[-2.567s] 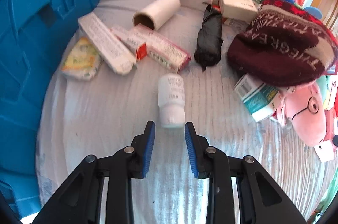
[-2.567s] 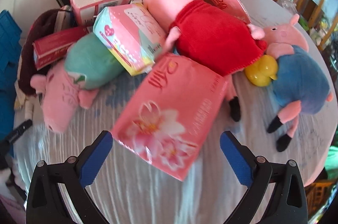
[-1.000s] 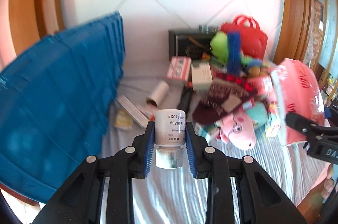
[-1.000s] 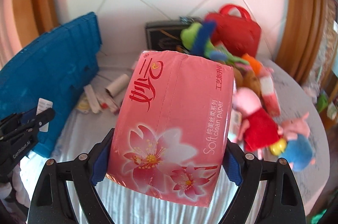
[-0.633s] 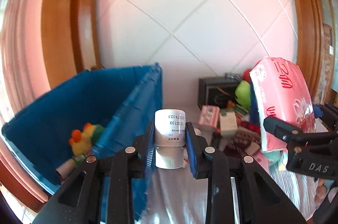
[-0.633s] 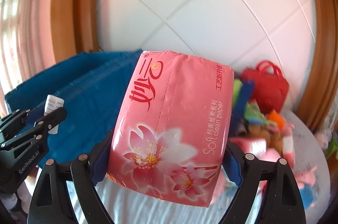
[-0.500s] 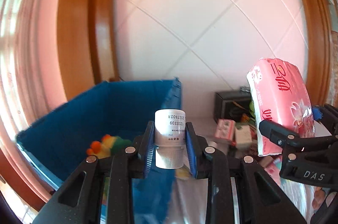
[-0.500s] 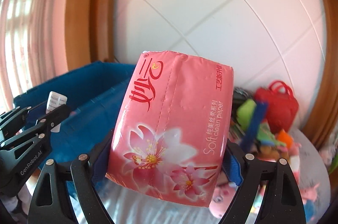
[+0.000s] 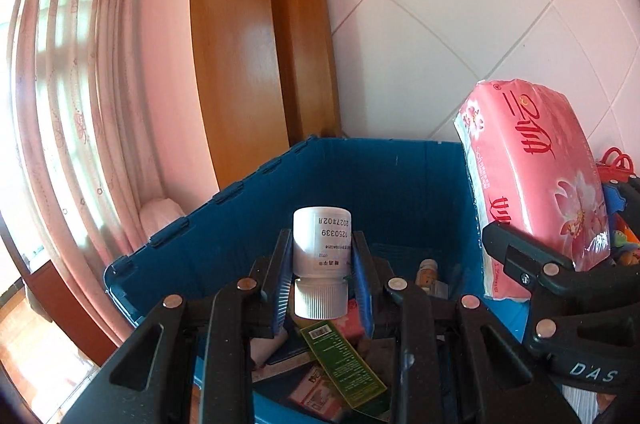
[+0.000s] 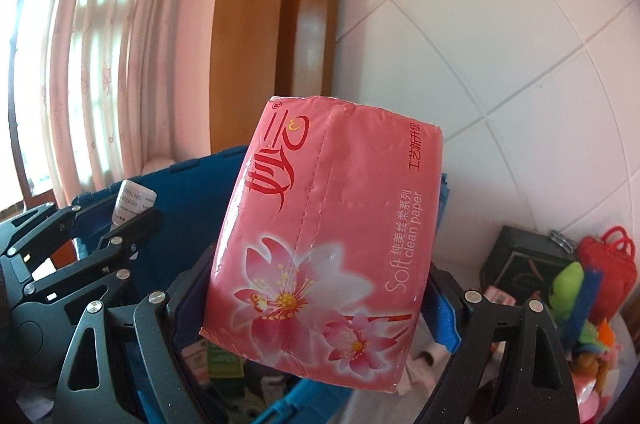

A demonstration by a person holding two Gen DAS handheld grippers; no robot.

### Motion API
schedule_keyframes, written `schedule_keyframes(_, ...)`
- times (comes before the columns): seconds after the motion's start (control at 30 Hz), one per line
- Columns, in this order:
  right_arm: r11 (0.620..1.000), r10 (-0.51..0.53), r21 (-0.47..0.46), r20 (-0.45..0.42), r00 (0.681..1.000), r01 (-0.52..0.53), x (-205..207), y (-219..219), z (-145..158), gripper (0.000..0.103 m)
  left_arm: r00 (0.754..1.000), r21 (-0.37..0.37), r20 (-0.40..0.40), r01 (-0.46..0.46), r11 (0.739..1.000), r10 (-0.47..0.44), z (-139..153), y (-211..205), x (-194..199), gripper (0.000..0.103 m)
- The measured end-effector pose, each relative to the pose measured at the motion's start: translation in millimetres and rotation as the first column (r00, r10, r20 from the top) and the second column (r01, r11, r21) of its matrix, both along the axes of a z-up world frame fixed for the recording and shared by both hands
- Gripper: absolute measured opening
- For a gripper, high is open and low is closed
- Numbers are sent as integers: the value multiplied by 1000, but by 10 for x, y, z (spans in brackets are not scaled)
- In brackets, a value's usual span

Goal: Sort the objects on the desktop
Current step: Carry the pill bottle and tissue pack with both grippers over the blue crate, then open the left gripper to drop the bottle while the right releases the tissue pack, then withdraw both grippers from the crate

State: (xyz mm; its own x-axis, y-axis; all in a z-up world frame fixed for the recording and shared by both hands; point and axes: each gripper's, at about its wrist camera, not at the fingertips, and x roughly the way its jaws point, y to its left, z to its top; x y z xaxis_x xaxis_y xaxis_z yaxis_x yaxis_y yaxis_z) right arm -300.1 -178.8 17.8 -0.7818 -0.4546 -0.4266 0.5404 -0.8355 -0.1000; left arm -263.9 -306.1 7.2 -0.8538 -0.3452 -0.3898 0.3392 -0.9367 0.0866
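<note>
Against a white tiled wall [image 9: 500, 36] and a wooden door frame [image 9: 256, 36], our left tool [image 9: 320, 278] pinches a white bottle [image 9: 321, 248] above the blue bin [image 9: 240, 212]. Our right tool [image 10: 320, 308] clamps a pink tissue pack [image 10: 332, 236] over the bin's right edge. Below us the bin's floor is crowded with boxes [image 9: 340, 364], but the space above its rim is open.

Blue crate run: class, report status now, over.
Left gripper shut on white bottle. Right gripper shut on pink tissue pack. Both above blue crate; nothing blocking.
</note>
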Motion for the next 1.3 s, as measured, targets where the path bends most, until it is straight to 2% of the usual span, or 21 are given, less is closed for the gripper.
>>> schedule_keyframes(0.2, 995, -21, 103, 24, 999, 18, -212, -376, -149, 89, 997, 45, 78, -12, 999, 8, -201, -354, -152, 27)
schedule_keyframes(0.3, 994, -49, 98, 4, 999, 49, -230, -353, -120, 90, 995, 72, 98, -13, 997, 6, -269, -438, -186, 29)
schedule_keyframes(0.37, 993, -64, 103, -18, 998, 66, -231, -351, -111, 92, 995, 90, 101, -10, 996, 1, -288, -479, -207, 34)
schedule_keyframes(0.47, 992, -72, 98, -33, 997, 75, -196, -343, -90, 103, 996, 99, 94, -4, 995, -6, -253, -449, -186, 47)
schedule_keyframes(0.53, 992, -76, 99, -43, 996, 80, -142, -318, -65, 103, 997, 108, 81, -2, 994, -7, -217, -480, -154, 58)
schedule_keyframes(0.63, 990, -88, 106, -55, 995, 94, -62, -295, -66, 103, 997, 128, 72, -12, 992, 3, -163, -507, -94, 68)
schedule_keyframes(0.87, 987, -138, 85, -32, 990, 140, 157, -117, 8, 103, 996, 152, 87, 6, 988, -19, -30, -419, 75, 70)
schedule_keyframes(0.97, 986, -154, 74, 25, 988, 152, 251, -27, 84, 103, 993, 157, 99, 41, 987, -57, 38, -329, 141, 78)
schedule_keyframes(1.17, 971, -230, 76, 46, 972, 226, 428, 115, 215, 103, 989, 160, 104, 88, 983, -106, 164, -177, 266, 78)
schedule_keyframes(1.3, 969, -247, 43, 73, 966, 245, 508, 252, 258, 103, 985, 195, 83, 135, 972, -153, 207, -145, 372, 78)
